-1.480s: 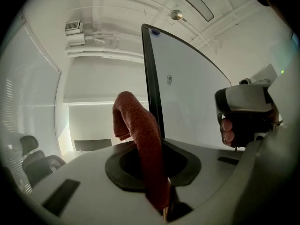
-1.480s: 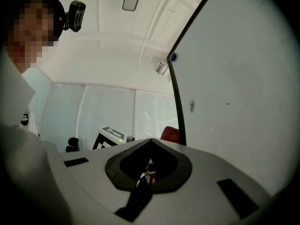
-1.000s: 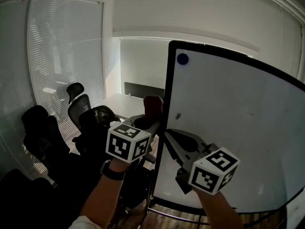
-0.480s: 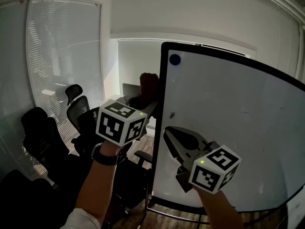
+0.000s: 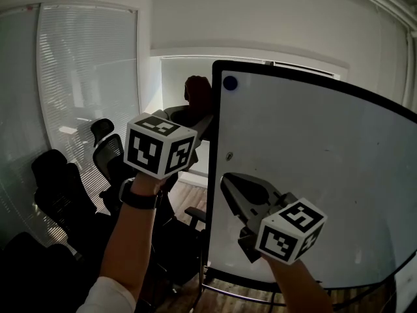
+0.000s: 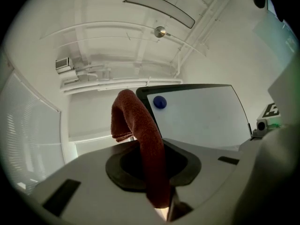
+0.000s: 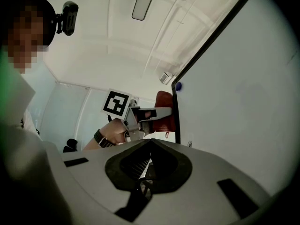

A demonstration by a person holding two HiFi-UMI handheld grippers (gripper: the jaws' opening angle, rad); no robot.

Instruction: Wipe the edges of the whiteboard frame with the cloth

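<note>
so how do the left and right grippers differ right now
The left gripper is shut on the red cloth; the right gripper is shut on nothing. The left is raised beside the whiteboard frame near its top corner; the right sits lower, in front of the board's face. Both are shut.

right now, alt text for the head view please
The left hand-held gripper holds a red cloth at the left edge of the whiteboard frame, near its top corner. The right hand-held gripper, shut and empty, sits lower in front of the whiteboard.

Likely an office meeting room, whiteboard (image 5: 313, 168), black swivel chairs (image 5: 106, 154), slatted blinds (image 5: 85, 70)
</note>
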